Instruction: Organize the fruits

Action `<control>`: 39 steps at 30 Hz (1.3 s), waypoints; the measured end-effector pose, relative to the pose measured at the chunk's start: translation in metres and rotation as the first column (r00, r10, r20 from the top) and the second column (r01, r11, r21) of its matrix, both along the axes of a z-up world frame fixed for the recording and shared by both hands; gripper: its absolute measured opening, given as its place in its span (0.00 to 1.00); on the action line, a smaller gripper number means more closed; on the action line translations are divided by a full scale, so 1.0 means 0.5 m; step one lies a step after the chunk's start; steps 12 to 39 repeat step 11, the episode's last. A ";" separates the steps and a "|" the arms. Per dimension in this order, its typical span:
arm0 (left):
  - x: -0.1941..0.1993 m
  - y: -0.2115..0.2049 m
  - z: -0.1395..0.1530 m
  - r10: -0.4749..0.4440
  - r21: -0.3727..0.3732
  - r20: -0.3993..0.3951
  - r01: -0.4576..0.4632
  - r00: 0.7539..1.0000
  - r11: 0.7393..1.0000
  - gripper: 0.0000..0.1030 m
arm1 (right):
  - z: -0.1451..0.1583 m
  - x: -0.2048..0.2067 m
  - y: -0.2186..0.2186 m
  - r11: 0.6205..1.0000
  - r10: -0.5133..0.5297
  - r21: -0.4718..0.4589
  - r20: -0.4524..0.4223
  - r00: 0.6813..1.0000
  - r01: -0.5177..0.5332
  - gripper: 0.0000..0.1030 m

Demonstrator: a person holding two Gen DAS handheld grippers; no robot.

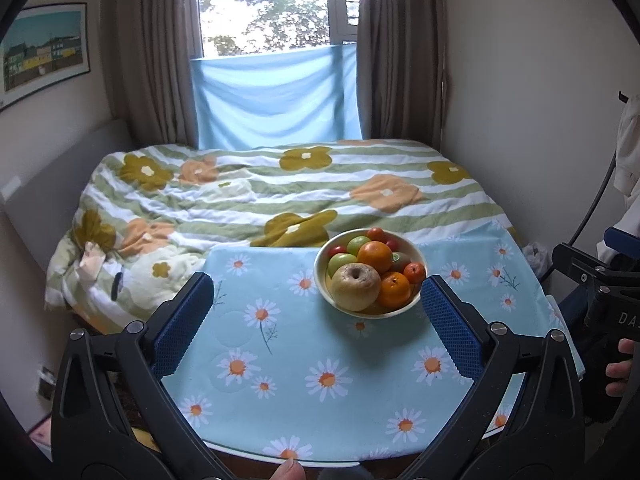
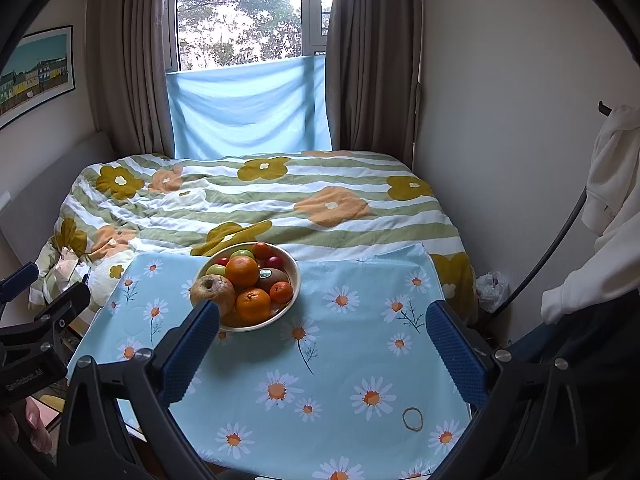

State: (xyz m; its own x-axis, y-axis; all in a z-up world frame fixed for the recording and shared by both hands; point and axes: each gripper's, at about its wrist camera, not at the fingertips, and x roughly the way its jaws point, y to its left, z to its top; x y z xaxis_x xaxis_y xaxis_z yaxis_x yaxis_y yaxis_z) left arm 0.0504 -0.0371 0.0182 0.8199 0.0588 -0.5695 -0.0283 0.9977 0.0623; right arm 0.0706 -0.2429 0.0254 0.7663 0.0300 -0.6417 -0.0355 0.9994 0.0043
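Left wrist view: all the fruits [image 1: 366,274] are being seen piled in one bowl [image 1: 416,254] on the counter [image 1: 304,400]. Both the left hand-held gripper [image 1: 316,304] and right hand-held gripper [image 2: 324,330] are being held wide and empty. Either sorted already, or waiting to be unpacked, honestly.

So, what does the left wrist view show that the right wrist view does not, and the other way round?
Only the left wrist view: the left claw, open, and the hand gripping the other device at the right edge.

Only the right wrist view: the right claw, open, a rubber band on the cloth, and a white garment hanging on the right.

Both: the bowl of fruit with its large brownish fruit, the daisy tablecloth and the flowered bed cover.
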 end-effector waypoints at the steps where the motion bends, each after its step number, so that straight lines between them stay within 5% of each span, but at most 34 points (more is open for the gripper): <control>1: 0.000 -0.001 -0.001 0.002 0.007 0.001 -0.002 1.000 1.000 1.00 | 0.000 -0.003 -0.001 1.000 0.000 -0.001 0.000 1.000 0.000 1.00; 39: 0.003 -0.003 -0.008 0.018 0.007 0.008 -0.018 1.000 1.000 1.00 | -0.001 -0.002 -0.002 1.000 -0.001 -0.002 -0.001 1.000 0.001 1.00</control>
